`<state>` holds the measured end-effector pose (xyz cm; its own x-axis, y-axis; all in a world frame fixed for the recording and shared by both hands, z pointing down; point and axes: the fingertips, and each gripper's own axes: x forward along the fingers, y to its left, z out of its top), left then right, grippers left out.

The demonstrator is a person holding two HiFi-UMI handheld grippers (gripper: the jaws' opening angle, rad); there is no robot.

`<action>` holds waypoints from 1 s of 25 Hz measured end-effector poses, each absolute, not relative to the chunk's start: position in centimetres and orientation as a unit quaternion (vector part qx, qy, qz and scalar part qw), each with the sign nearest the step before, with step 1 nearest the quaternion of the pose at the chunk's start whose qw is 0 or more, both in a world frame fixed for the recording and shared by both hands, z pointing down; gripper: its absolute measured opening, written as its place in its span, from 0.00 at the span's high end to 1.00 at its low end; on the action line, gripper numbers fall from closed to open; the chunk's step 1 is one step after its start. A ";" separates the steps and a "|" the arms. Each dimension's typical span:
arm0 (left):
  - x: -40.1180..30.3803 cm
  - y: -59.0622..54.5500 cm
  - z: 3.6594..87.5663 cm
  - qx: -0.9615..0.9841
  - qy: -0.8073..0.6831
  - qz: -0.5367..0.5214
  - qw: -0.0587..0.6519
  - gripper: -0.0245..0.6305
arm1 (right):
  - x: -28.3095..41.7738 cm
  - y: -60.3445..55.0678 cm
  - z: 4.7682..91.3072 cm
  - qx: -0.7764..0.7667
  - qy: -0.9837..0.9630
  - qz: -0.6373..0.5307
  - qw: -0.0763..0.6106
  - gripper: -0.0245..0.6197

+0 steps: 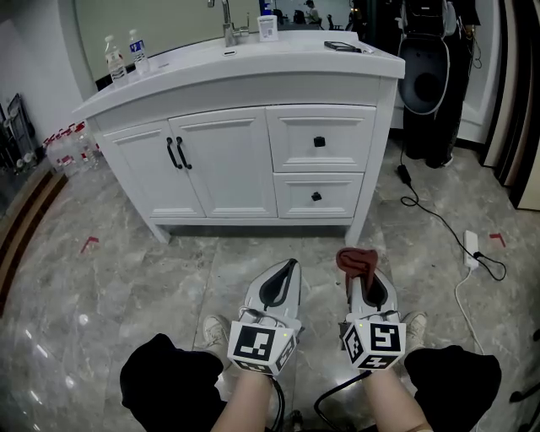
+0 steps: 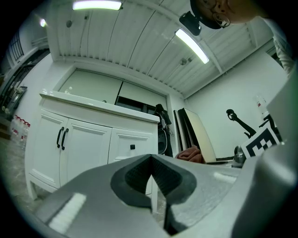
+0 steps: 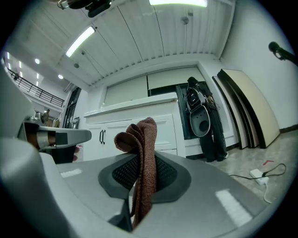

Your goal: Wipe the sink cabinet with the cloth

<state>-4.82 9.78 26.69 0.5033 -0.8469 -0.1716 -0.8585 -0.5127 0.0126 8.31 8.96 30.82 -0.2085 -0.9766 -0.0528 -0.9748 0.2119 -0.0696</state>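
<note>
The white sink cabinet [image 1: 245, 160] stands ahead, with two doors at left and two drawers at right; it also shows in the left gripper view [image 2: 88, 139] and the right gripper view [image 3: 135, 125]. A reddish-brown cloth [image 1: 356, 261] is pinched in my right gripper [image 1: 364, 272], whose jaws are shut on it; the cloth [image 3: 142, 162] sticks up between them. My left gripper [image 1: 285, 272] is shut with nothing in it, jaws meeting at the tip [image 2: 151, 179]. Both grippers hang low over the floor, well short of the cabinet.
On the countertop are two water bottles [image 1: 124, 56], a faucet [image 1: 228, 21], a small white box [image 1: 267, 28] and a dark object [image 1: 342, 46]. A black golf bag [image 1: 430, 76] stands right of the cabinet. A cable and power strip [image 1: 471, 249] lie on the marble floor.
</note>
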 end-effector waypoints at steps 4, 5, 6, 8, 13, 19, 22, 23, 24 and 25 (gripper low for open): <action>-5.1 9.0 27.5 -0.864 0.496 0.077 0.032 0.96 | 7.4 8.0 31.6 -0.621 0.782 -0.023 0.048 0.83; -5.2 8.6 27.7 -0.864 0.497 0.076 0.030 0.96 | 7.0 7.6 31.8 -0.617 0.785 -0.024 0.046 0.83; -5.3 8.1 27.9 -0.864 0.497 0.075 0.028 0.96 | 6.8 7.2 32.0 -0.616 0.787 -0.022 0.043 0.83; -5.5 7.0 28.1 -0.865 0.495 0.073 0.027 0.96 | 6.7 6.1 32.4 -0.618 0.785 -0.021 0.039 0.83; -5.2 3.5 28.2 -0.873 0.482 0.068 0.030 0.96 | 7.1 1.8 32.2 -0.621 0.781 -0.036 0.053 0.83; -6.4 -1.7 27.3 -0.860 0.501 0.090 0.022 0.96 | 5.5 -3.8 30.6 -0.604 0.794 -0.031 0.066 0.83; -7.2 -4.3 26.2 -0.848 0.517 0.116 0.015 0.96 | 4.9 -6.5 28.9 -0.592 0.802 -0.019 0.076 0.83; -7.5 -5.1 25.9 -0.844 0.522 0.127 0.011 0.96 | 4.6 -7.4 28.4 -0.588 0.805 -0.017 0.078 0.83; -7.7 -5.9 25.5 -0.840 0.526 0.136 0.007 0.96 | 4.4 -8.3 27.9 -0.583 0.808 -0.015 0.080 0.83; -7.9 -6.6 25.1 -0.837 0.528 0.143 0.006 0.96 | 4.1 -9.1 27.4 -0.578 0.812 -0.013 0.081 0.83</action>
